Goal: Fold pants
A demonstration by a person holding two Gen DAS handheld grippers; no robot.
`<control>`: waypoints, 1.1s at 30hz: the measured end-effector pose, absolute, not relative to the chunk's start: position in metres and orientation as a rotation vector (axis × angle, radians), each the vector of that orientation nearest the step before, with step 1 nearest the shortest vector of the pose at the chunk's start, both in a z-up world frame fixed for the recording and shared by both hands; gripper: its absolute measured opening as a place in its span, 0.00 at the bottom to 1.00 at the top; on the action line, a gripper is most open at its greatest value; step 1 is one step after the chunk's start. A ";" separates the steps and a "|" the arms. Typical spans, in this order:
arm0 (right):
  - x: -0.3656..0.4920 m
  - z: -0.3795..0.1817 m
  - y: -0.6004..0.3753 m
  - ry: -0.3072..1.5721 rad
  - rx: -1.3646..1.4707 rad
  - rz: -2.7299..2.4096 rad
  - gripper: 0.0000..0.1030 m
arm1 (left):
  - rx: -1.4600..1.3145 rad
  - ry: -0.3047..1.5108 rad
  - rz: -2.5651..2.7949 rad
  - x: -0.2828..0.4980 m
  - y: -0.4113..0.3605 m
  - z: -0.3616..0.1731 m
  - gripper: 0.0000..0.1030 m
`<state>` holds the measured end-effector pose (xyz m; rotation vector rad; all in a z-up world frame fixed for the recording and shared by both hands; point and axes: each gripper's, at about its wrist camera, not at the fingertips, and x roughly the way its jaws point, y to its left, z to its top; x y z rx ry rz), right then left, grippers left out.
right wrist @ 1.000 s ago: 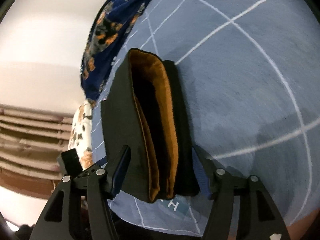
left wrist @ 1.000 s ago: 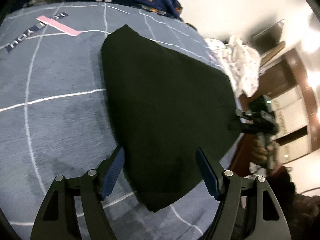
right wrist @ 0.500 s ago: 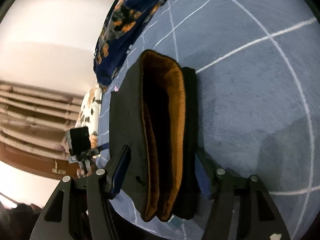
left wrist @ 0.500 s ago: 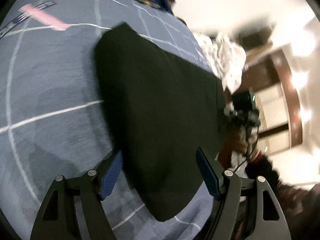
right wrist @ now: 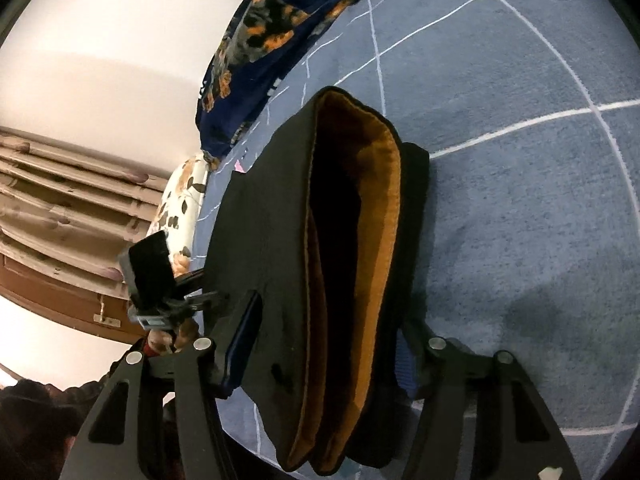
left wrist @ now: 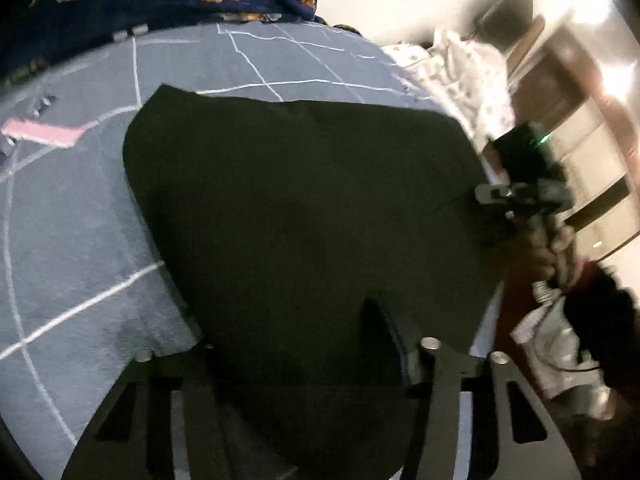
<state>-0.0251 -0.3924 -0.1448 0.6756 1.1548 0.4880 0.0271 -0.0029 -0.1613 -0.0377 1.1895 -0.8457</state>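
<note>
Here, black pants (left wrist: 304, 216) folded into a thick bundle, lying flat on a grey-blue mat (left wrist: 72, 240) marked with white grid lines. Left gripper (left wrist: 292, 344) low over the near edge of the bundle, dark cloth filling the whole gap between its fingers and hiding the left finger; jaws wide apart, though whether they press on the fabric cannot be told. Right gripper (right wrist: 324, 356) at the bundle's layered end, jaws spread around the full stack, one blue pad (right wrist: 242, 344) against the left face and the other just beside the right face. Orange-brown lining (right wrist: 384, 216) exposed in that view, running as a band between the black outer layers, with a dark hollow beside it. Seen across the cloth from the left wrist view, the right gripper at the bundle's far edge, a hand wrapped round its handle. Pink tape strip (left wrist: 44, 134) stuck to the mat, well apart from the pants. Dark blue floral fabric (right wrist: 276, 36) heaped along the mat's far border. White patterned cloth (left wrist: 476, 76) beyond the mat's corner, wooden panelling behind it.
</note>
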 end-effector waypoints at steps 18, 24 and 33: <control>-0.033 -0.146 -0.391 1.121 0.672 0.408 0.28 | 0.164 1.107 -0.703 0.010 -0.026 -0.148 0.33; -0.025 -0.146 -0.392 1.146 0.687 0.411 0.34 | 0.163 1.107 -0.699 0.011 -0.026 -0.149 0.33; -0.028 -0.142 -0.383 1.126 0.653 0.367 0.30 | 0.181 1.085 -0.670 0.006 -0.029 -0.148 0.32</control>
